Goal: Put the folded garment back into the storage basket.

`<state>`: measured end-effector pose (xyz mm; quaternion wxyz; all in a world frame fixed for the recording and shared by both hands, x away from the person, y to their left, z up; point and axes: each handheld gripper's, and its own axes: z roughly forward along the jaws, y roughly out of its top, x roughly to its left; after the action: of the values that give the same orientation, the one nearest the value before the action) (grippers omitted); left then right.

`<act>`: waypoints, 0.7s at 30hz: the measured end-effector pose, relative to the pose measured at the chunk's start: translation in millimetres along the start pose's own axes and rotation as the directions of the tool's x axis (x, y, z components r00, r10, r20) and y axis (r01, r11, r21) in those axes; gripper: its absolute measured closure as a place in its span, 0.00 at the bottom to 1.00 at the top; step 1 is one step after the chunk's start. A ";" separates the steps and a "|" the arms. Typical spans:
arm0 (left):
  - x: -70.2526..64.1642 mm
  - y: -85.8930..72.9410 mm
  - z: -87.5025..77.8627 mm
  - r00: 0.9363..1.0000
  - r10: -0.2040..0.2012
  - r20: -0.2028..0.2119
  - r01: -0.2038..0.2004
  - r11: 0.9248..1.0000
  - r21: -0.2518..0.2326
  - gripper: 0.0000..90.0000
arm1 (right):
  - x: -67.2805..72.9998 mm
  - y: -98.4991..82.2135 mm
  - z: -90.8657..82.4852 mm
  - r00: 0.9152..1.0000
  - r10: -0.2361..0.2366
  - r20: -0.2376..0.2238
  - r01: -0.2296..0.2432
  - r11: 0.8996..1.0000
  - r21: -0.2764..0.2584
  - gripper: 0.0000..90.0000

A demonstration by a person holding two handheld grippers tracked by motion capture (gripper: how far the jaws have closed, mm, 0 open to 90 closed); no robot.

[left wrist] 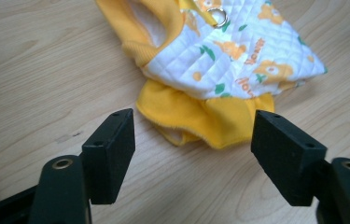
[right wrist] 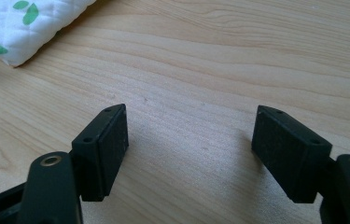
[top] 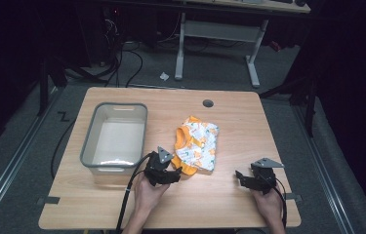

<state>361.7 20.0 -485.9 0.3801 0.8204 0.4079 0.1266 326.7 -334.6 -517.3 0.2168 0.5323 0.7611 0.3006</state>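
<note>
A small folded garment [top: 197,144], white quilted cloth with orange bears and yellow trim, lies flat near the middle of the wooden table [top: 229,204]. My left gripper [top: 174,172] sits at its near left corner, open. In the left gripper view the jaws [left wrist: 193,126] stand wide apart, just short of the yellow hem [left wrist: 210,116], with bare wood between them. A metal ring [left wrist: 218,16] shows on the garment [left wrist: 238,56]. My right gripper [top: 243,178] rests open over bare table at the front right [right wrist: 191,121], with a corner of the garment [right wrist: 18,28] off to its far left.
A grey translucent bin [top: 89,141] stands on the left half of the table, its near end close to my left hand. A round cable hole [top: 208,103] is in the table near the far edge. Cables trail from both grippers toward the front edge.
</note>
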 end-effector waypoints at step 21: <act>6.7 44.5 25.2 1.000 -0.012 -0.028 0.013 1.000 0.023 0.28 | 0.1 0.0 0.0 1.000 0.001 0.000 -0.001 1.000 0.000 0.30</act>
<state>404.5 -4.8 -471.4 0.3657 0.8204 0.4196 0.1312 326.7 -334.5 -517.3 0.2167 0.5326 0.7608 0.3009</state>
